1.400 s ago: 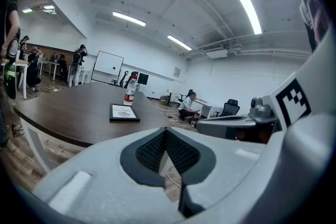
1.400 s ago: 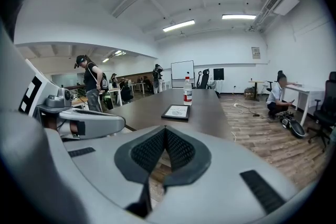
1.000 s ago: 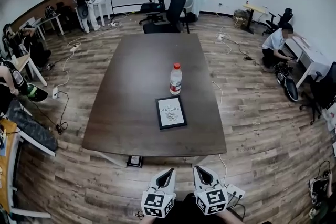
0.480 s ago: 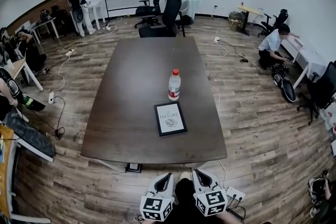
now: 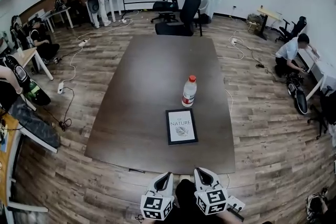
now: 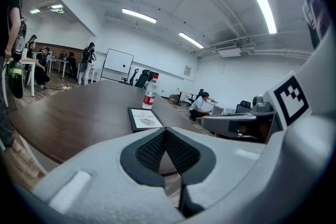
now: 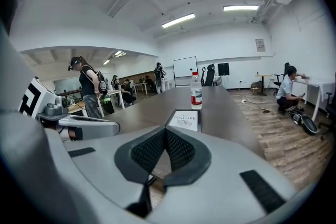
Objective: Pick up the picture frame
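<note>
Left hand-held gripper (image 5: 167, 177) and right hand-held gripper (image 5: 202, 172), both closed and empty, sit at bottom centre; picture frame (image 5: 181, 126) lies flat on counter (image 5: 152, 81) above, roughly midway between them, long axis running up-frame.

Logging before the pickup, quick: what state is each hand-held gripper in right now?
Left hand-held gripper: closed, holding nothing.
Right hand-held gripper: closed, holding nothing.

The left gripper (image 5: 166, 176) and right gripper (image 5: 200, 172) have moved forward, close to the near edge of the dark table (image 5: 157, 86); the picture frame (image 5: 181, 126) now lies nearer to both.
</note>
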The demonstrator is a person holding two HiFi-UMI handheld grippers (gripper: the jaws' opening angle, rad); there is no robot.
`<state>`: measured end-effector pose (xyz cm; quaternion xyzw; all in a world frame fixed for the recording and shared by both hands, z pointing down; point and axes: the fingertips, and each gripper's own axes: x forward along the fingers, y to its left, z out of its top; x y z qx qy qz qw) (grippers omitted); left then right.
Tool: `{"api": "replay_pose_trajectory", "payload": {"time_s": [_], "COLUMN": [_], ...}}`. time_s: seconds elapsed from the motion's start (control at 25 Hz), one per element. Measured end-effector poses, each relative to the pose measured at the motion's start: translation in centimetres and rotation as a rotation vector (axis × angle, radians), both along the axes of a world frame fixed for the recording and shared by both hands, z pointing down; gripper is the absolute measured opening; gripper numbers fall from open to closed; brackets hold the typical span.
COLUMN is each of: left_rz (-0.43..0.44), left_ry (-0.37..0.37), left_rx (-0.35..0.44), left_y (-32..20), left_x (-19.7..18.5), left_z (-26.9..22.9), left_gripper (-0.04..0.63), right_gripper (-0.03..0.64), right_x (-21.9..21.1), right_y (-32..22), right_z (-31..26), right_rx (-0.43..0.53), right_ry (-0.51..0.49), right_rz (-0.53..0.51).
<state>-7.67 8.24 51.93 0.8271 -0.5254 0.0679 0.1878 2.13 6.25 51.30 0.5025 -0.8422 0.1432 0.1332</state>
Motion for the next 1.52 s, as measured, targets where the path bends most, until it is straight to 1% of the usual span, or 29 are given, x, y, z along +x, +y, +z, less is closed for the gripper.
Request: {"api": "replay_pose_trajectory", "payload": {"time_s": [0.16,0.32,0.48,0.68,0.84,0.92,1.04,1.12,1.2,1.32,1.44,1.52], "left_rz": [-0.023,-0.034,-0.041,-0.043,-0.064,-0.084,-0.121,-0.145,-0.162,-0.164,-0.161,-0.16], "left_ry": [-0.011,-0.019,-0.027,-0.037,-0.028,-0.034,-0.05,-0.05,-0.042,-0.03,-0.029,-0.032], "left_rx": [-0.02,-0.036,-0.049,-0.075,-0.113,-0.125,-0.132,-0.144,-0.158,-0.172,-0.193,-0.206], "left_y": [-3.6,-7.7,-11.4,-15.1,-17.3,-18.0,-19.2,-19.5,-19.8,-20.6,-21.2,-21.5], "left_x": [0.2,0.8,1.3,2.4,2.8,2.6,1.6,0.9,0.6,0.8,0.6,0.3], "left_z": [0.3,0.5,0.7,1.5,2.3,2.5,2.5,2.7,3.0,3.1,3.5,3.8], "left_gripper": [0.009,0.009,0.009,0.009,0.009,0.009,0.009,0.009,0.009,0.009,0.009,0.009], "right_gripper": [0.006,0.006,0.006,0.006,0.006,0.006,0.006,0.006,0.006,0.006,0.006,0.006], "right_x": [0.3,0.9,1.7,3.5,4.6,4.8,4.2,3.7,3.5,3.7,3.7,3.4], "right_y": [-3.9,-8.5,-12.4,-15.7,-17.8,-18.7,-20.1,-20.4,-20.2,-20.2,-20.4,-20.6], "right_z": [0.5,0.4,0.8,2.0,3.3,3.7,3.7,3.6,3.6,3.7,4.7,5.0], "right_rx": [-0.029,-0.031,-0.052,-0.101,-0.141,-0.154,-0.151,-0.156,-0.171,-0.197,-0.234,-0.249], "right_ry": [-0.005,-0.001,-0.008,-0.017,-0.028,-0.034,-0.031,-0.03,-0.048,-0.072,-0.029,-0.029], "right_rz": [-0.02,-0.041,-0.035,-0.017,-0.008,-0.017,-0.036,-0.048,-0.065,-0.055,-0.023,-0.02]}}
